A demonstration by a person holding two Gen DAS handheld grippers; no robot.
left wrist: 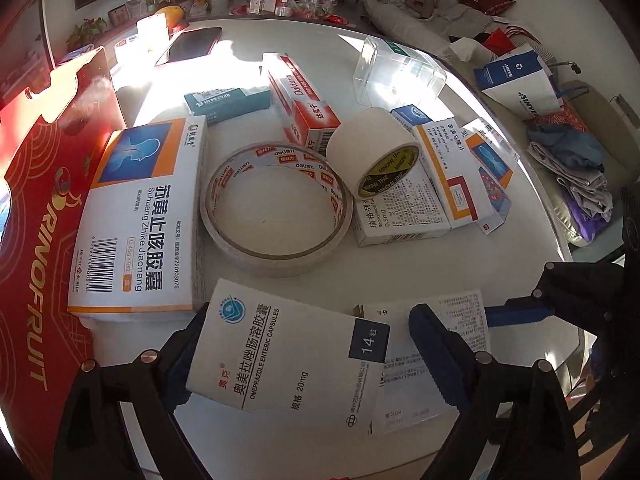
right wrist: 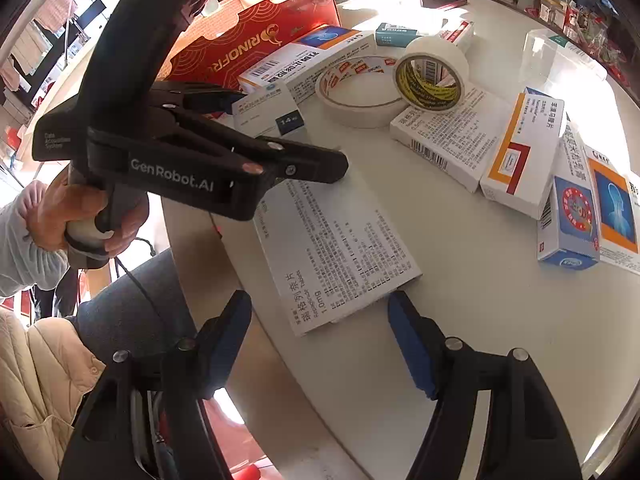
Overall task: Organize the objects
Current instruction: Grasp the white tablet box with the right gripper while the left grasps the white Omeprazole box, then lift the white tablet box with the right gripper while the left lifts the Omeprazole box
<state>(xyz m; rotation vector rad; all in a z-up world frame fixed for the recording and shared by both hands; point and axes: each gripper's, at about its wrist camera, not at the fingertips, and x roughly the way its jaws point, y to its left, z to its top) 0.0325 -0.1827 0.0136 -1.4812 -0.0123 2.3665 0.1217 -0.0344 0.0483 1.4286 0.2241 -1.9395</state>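
The left tongs [left wrist: 308,344] stand wide, their blue pads on either side of an omeprazole capsule box [left wrist: 288,360] at the near edge of the white round surface [left wrist: 500,264]. One pad sits against the box's left edge; the other pad is beside its far end, and contact there cannot be confirmed. In the right wrist view a hand [right wrist: 76,216] in a pale sleeve holds this tool by its grip.

The right tongs [right wrist: 320,332] are part open. A repaglinide tablet box [right wrist: 340,248], printed side up, lies flat just ahead of them, its near end at the gap between the pads. The pads do not press on it.

Beyond the omeprazole box, a Suhuang Zhike Jiaonang box [left wrist: 144,216] lies flat at the left, touching a red RINOFRUIT carton [left wrist: 44,208] that stands at the edge of the surface. A flat roll of clear tape [left wrist: 276,208] lies just right of that box. A white masking tape roll [left wrist: 372,152] leans tilted on a second repaglinide box [left wrist: 400,216]. Right of it lie an orange-bordered medicine box [left wrist: 448,172] and a blue-and-orange one [left wrist: 492,168], overlapping.

Farther back: a red-and-white Daktarin box [left wrist: 300,96], a teal box [left wrist: 228,100], a clear plastic container [left wrist: 400,72] and a dark phone [left wrist: 192,44] in sunlight.
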